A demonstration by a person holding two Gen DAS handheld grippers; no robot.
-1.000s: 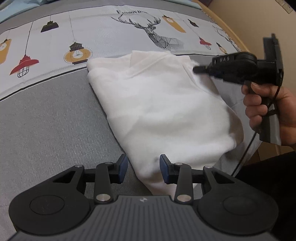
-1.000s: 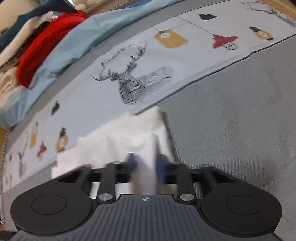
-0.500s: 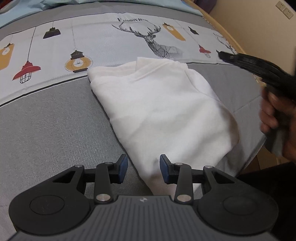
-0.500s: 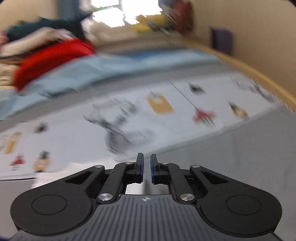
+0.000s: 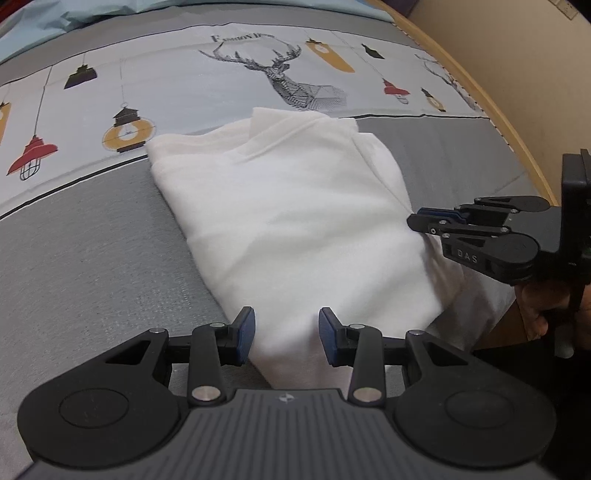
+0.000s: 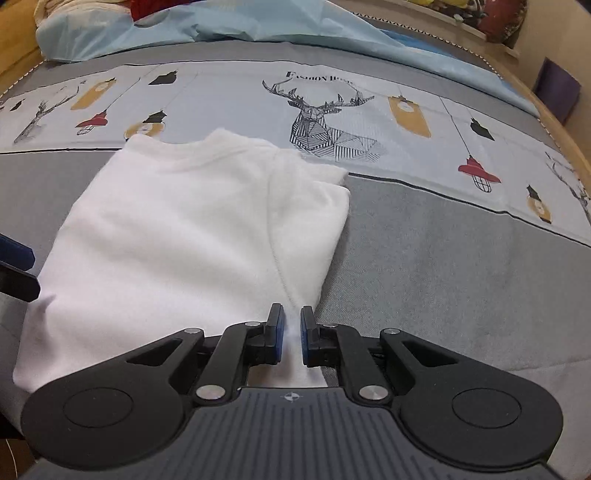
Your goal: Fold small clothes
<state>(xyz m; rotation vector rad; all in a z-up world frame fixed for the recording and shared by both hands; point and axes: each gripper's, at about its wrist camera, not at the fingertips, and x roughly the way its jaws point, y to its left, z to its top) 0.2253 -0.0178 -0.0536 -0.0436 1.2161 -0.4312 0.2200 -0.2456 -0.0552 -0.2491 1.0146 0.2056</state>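
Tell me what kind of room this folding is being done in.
Most likely a bedroom. The white garment lies on a bed with a printed deer-and-lantern cover, a light blue quilt is bunched at the far end, and a wooden bed frame edges it.

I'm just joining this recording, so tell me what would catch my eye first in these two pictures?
A white garment, partly folded, lies across the grey bedspread, its far end on the deer-and-lantern print band. The left gripper hangs open over its near edge, while the right gripper, almost shut, sits at its right edge.
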